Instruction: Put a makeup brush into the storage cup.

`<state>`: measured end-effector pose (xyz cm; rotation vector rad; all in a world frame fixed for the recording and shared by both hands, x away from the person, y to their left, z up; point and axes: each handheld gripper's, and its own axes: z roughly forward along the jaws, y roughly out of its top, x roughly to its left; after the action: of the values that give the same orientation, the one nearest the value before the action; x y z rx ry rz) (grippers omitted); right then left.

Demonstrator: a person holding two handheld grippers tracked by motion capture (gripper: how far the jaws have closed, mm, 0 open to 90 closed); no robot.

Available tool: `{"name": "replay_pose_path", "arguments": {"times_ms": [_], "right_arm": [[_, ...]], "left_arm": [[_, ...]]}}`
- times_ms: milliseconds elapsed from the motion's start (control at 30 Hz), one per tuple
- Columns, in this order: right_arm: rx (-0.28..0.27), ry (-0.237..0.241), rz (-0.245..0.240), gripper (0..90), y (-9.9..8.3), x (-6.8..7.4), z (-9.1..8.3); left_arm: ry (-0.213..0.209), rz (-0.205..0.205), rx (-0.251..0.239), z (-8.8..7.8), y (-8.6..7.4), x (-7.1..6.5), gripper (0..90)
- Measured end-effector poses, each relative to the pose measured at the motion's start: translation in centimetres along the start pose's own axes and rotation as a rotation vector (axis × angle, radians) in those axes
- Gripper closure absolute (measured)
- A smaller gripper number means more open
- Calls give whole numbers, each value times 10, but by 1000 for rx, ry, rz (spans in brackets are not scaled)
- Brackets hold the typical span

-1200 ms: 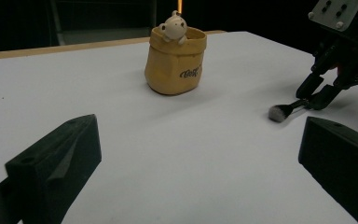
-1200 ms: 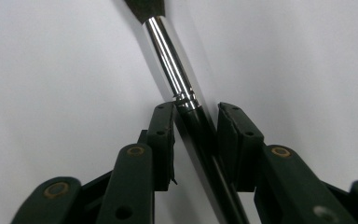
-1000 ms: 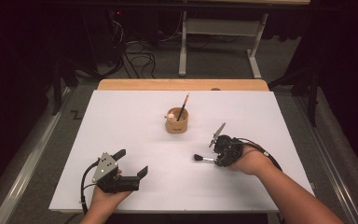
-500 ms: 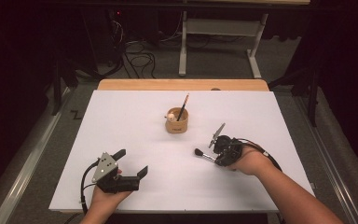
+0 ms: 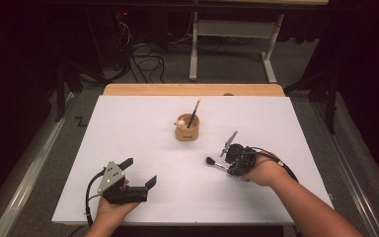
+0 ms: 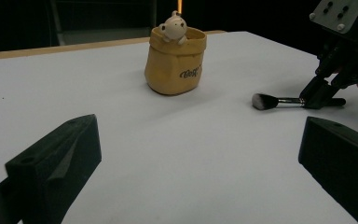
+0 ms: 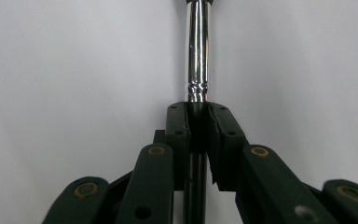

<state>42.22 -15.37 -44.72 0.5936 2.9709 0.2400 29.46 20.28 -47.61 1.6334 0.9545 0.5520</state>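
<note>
- Black jaws of the left gripper stand wide apart with nothing between them, low at the near left of the white table.
- Right gripper has just been closing; its jaws clamp the makeup brush by its handle, bristles lying on the table.
- Yellow cup with a pencil stands farther back, mid-table.

A white table carries a yellow pot (pencil inside) and a makeup brush.

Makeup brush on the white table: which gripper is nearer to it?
Right. The right gripper is shut on the makeup brush handle. The left gripper sits open, well apart, toward the table's near left.
</note>
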Motion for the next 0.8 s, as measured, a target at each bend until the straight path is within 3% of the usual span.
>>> {"name": "replay_pose_path", "arguments": {"times_ms": [367,567,800], "right_arm": [[2,-2,-1,809,0,0,-1],[-9,-25,25,808,-3,-1,-7],[-79,-52,61,808,-10,0,-18]], "left_arm": [[1,0,2,0,0,0,1],[-1,2,3,0,0,1,1],[-1,0,1,1,0,0,1]]}}
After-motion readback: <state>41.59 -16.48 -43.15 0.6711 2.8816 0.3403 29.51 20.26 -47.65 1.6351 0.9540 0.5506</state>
